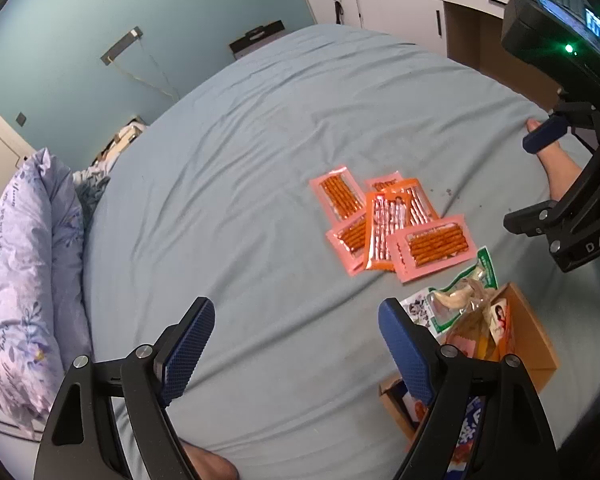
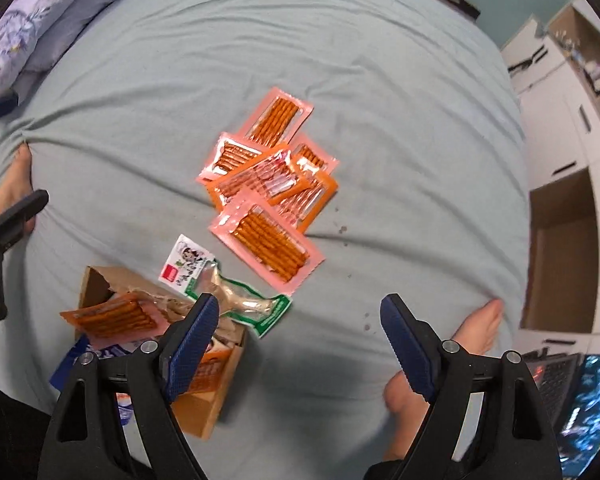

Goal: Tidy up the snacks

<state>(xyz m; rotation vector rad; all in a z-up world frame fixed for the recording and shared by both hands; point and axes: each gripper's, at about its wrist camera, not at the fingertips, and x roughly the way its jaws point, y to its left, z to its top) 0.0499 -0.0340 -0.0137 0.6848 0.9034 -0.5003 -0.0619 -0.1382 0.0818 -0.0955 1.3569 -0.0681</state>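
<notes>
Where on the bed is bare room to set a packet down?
Bare sheet lies between the pillow and the snack packet pile, and beyond the pile. It is crowded near the cardboard box, where the green packet overhangs.

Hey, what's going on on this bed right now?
A person sitting on the bed is sorting snacks with a hand-held gripper in each hand. Both the left hand-held gripper and the right hand-held gripper are open and hold nothing. A cardboard box already contains several packets, a green-edged packet leans over its rim, and a pile of pink and orange stick-snack packets lies loose on the sheet.
</notes>
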